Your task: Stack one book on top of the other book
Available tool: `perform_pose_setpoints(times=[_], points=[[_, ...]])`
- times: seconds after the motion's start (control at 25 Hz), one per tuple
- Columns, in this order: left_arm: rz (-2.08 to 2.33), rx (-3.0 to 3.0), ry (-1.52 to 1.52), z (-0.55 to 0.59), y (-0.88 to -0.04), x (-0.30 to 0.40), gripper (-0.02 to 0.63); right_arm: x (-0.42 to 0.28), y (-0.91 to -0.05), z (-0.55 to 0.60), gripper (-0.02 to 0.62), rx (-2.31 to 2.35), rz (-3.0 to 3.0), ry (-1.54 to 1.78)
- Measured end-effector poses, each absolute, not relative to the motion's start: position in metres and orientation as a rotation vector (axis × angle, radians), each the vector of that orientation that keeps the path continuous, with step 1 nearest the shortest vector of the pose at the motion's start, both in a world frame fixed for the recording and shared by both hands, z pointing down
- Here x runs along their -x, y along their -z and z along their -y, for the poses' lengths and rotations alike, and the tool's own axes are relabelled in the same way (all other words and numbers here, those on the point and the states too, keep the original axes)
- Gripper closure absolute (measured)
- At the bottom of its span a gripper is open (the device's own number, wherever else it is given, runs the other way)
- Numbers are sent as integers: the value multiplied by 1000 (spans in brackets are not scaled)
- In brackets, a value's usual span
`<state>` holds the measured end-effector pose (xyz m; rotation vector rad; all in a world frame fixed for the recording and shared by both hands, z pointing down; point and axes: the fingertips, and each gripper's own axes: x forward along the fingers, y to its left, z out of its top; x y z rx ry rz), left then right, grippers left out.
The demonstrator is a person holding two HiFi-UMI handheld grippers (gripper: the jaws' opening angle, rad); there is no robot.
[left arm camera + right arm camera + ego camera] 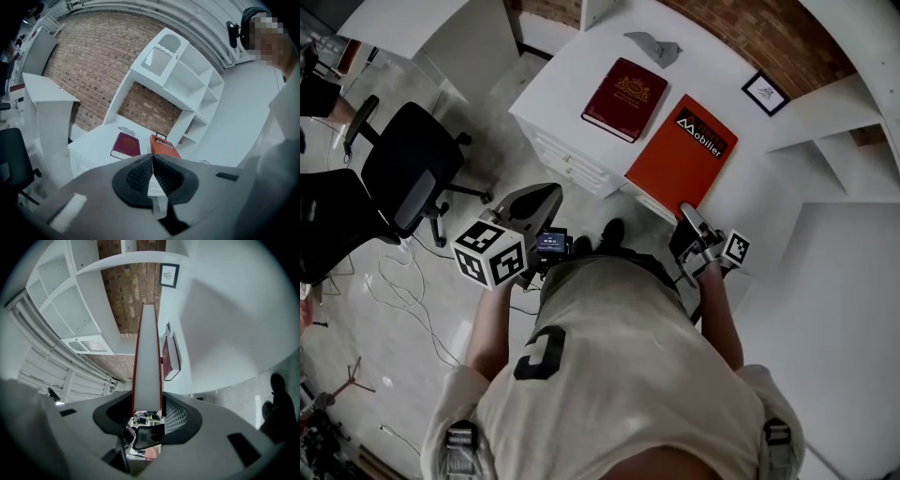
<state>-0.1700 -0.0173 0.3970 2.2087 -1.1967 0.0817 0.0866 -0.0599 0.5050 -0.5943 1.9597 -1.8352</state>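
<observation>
Orange-red book [682, 150] lies flat on the white desk [567, 89] with one end at the near edge, probably the easiest place to grab it. The right gripper [692, 217] is clamped there across its thickness. Just beside it, nearer the desk's left edge, the maroon book [625, 97] lies flat and looks like the base for the stack. Off the desk, the left gripper [536, 201] has its jaws pressed together on nothing, apparently spare. Only the right gripper view shows the page block pinched between the pads, while the head view shows how the two books lie.
</observation>
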Motion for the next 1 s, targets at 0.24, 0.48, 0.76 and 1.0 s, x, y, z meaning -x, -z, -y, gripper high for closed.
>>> perform_pose_setpoints(times=[0.24,0.48,0.76,1.0], points=[[1217,-2234,-108,40,-381,158,601,-84,-505,82,434,533,-1943,1838],[1210,-2263,-166,58,-370,143,601,-92,-505,96,434,506,-1922,1826],[1213,-2257,-215,75,-371,129,601,-95,-506,108,434,467,-1949,1833],[1226,-2231,-261,101,-373,104,601,-105,-506,133,434,409,-1941,1862]])
